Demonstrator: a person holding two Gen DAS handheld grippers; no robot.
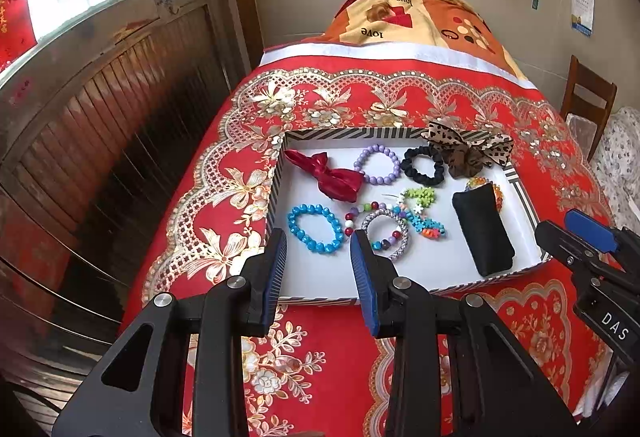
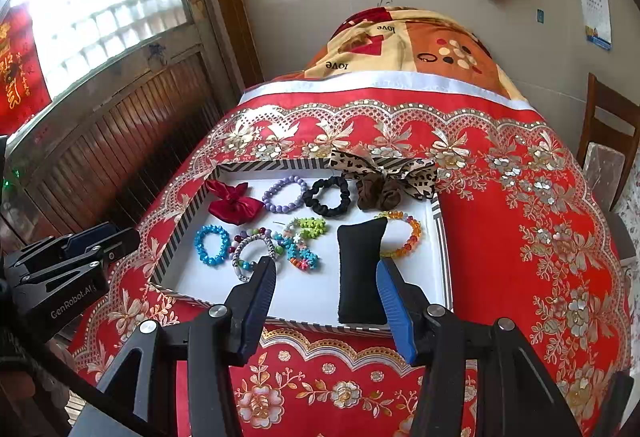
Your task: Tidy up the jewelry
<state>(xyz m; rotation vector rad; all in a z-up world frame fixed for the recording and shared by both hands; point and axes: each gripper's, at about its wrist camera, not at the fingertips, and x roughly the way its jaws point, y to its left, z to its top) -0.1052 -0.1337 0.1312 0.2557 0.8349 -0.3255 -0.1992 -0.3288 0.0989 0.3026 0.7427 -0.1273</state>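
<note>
A shallow white tray with a striped rim lies on the red tablecloth. In it are a red bow, a purple bead bracelet, a black scrunchie, a leopard bow scrunchie, a blue bead bracelet, a silver bracelet, a colourful flower bracelet, an orange bead bracelet and a black cushion. My left gripper is open above the tray's near left. My right gripper is open above the cushion's near end.
The red floral tablecloth covers the table. A patterned blanket is piled at the far end. A wooden chair stands at the right. A wooden wall panel and window run along the left.
</note>
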